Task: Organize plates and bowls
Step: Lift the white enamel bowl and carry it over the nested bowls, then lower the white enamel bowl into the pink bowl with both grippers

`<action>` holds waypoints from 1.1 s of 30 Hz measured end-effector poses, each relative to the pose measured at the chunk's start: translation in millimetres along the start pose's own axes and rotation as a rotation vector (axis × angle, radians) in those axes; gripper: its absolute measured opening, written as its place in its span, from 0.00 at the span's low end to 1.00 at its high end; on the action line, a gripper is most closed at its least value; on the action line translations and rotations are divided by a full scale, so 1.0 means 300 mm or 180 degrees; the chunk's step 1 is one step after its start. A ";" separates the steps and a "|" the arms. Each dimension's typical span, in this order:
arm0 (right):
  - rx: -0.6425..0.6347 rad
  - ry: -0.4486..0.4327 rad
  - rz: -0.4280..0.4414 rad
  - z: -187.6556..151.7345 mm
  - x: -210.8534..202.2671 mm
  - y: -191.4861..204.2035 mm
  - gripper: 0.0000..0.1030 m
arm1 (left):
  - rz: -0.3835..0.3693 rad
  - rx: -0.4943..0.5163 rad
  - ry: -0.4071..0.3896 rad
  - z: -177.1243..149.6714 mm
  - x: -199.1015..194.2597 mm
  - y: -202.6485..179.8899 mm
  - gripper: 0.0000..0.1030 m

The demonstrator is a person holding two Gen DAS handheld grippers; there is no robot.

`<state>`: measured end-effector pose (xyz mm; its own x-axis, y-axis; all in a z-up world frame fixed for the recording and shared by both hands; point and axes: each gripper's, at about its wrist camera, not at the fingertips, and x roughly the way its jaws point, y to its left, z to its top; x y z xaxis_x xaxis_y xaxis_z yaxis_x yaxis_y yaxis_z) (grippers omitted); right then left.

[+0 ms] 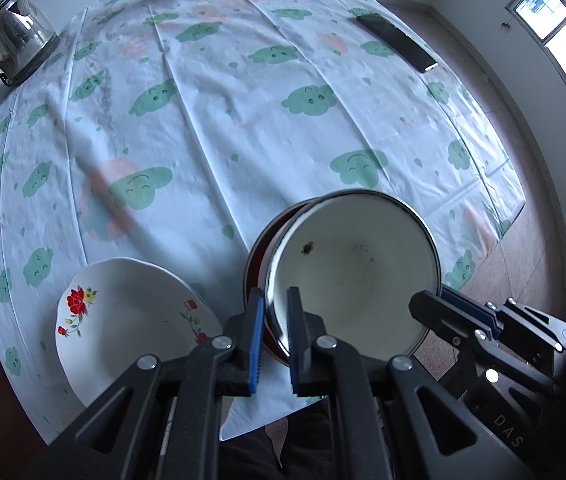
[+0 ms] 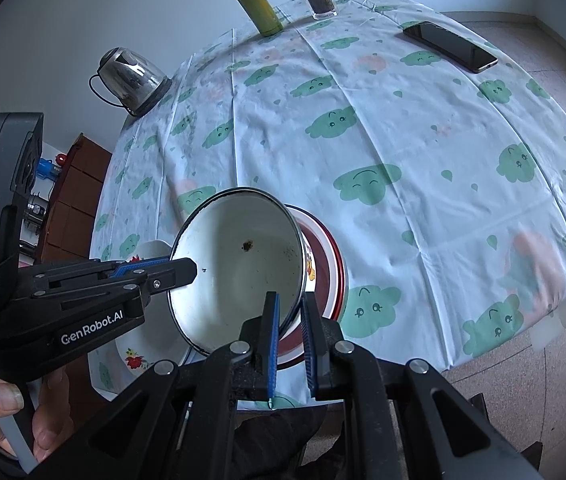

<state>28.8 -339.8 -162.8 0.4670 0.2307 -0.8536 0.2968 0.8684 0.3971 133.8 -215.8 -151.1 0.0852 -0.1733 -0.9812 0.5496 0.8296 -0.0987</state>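
Left wrist view: left gripper (image 1: 276, 334) clamps the white bowl (image 1: 353, 276) rim, right gripper (image 2: 290, 334) clamps the opposite rim; bowl tilted, mouth toward cameras, over red plate (image 2: 329, 276), floral plate (image 1: 131, 320) beside.

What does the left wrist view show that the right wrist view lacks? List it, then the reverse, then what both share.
Only the left wrist view: the window and most of the floral plate. Only the right wrist view: the person's hand, the wooden cabinet, and the red plate under the bowl, seen more fully. Both: the white enamel bowl gripped at its rim by the left gripper and right gripper, the kettle and the phone.
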 end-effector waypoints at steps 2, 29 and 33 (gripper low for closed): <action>0.0003 0.0000 -0.0002 0.000 -0.001 0.000 0.13 | 0.0002 0.0000 0.0008 0.001 0.003 0.000 0.07; 0.0034 0.0093 -0.0001 -0.011 0.048 -0.016 0.13 | 0.0027 -0.0009 0.0132 0.000 0.065 0.000 0.07; 0.0041 0.0113 -0.0004 -0.011 0.054 -0.020 0.13 | 0.0033 -0.0012 0.0160 0.001 0.075 -0.001 0.07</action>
<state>31.9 -339.7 -180.2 0.4369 0.2453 -0.8654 0.3083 0.8630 0.4003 135.9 -220.1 -173.2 0.0488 -0.1379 -0.9892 0.5458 0.8332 -0.0892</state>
